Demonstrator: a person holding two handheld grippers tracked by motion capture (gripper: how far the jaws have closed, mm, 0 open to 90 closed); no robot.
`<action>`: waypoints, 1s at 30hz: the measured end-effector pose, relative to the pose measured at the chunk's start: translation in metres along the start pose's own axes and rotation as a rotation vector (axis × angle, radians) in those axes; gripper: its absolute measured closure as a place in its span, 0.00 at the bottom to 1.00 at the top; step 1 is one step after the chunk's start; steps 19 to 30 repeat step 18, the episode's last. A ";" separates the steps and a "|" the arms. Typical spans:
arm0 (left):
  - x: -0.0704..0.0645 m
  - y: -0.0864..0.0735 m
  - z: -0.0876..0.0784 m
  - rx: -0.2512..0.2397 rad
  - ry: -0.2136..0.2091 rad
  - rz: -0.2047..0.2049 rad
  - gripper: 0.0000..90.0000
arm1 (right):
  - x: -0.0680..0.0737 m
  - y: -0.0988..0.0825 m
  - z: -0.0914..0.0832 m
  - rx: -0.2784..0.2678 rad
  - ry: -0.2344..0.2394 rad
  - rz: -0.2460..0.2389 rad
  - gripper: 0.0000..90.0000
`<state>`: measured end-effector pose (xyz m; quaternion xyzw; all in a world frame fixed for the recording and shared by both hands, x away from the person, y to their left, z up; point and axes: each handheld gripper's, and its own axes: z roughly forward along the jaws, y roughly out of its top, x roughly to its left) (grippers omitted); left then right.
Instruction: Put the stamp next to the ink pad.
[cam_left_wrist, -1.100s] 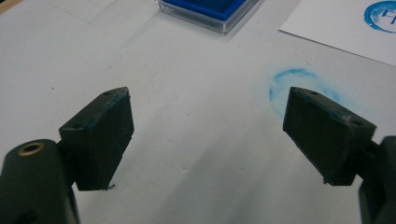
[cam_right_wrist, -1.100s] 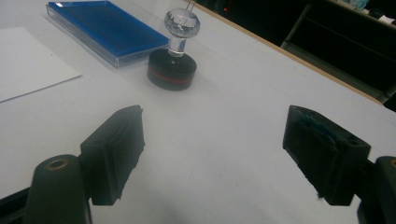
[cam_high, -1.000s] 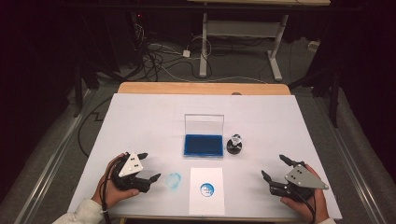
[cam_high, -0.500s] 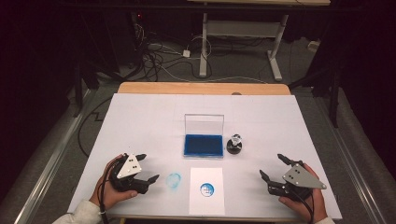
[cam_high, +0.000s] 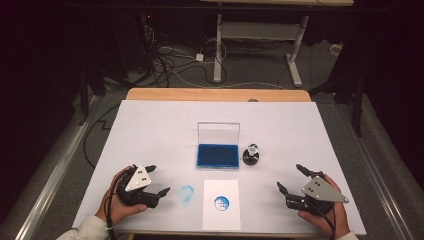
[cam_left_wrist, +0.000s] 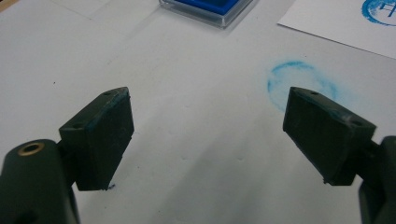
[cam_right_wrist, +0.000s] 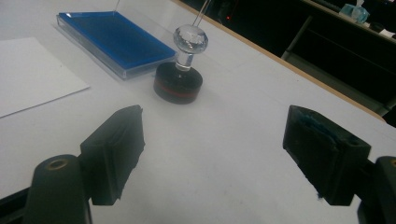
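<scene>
Left gripper (cam_high: 157, 180) seemingly edged back from blue smudge (cam_high: 186, 193); right gripper (cam_high: 294, 179) unmoved; both gape empty.

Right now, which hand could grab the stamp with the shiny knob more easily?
Probably the right. The right tongs are open and face the stamp, which stands upright beside the ink pad. The left tongs sit farther away, by a blue smudge.

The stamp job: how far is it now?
Looks done: the paper carries a blue print, and the stamp stands beside the open ink pad. Both claws, left and right, are open and hold nothing. Perhaps only closing the pad is left.
</scene>
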<state>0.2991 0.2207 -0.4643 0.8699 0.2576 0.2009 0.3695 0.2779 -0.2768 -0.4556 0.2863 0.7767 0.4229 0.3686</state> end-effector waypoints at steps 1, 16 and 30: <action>0.000 0.000 0.000 0.000 0.000 0.001 0.18 | 0.000 0.000 0.000 0.000 -0.001 0.000 0.23; 0.003 0.001 0.003 0.008 0.001 -0.016 0.18 | -0.001 -0.002 0.004 0.007 0.009 0.010 0.23; 0.003 0.000 0.003 0.008 0.001 -0.021 0.18 | 0.000 -0.001 0.006 0.016 0.012 0.008 0.23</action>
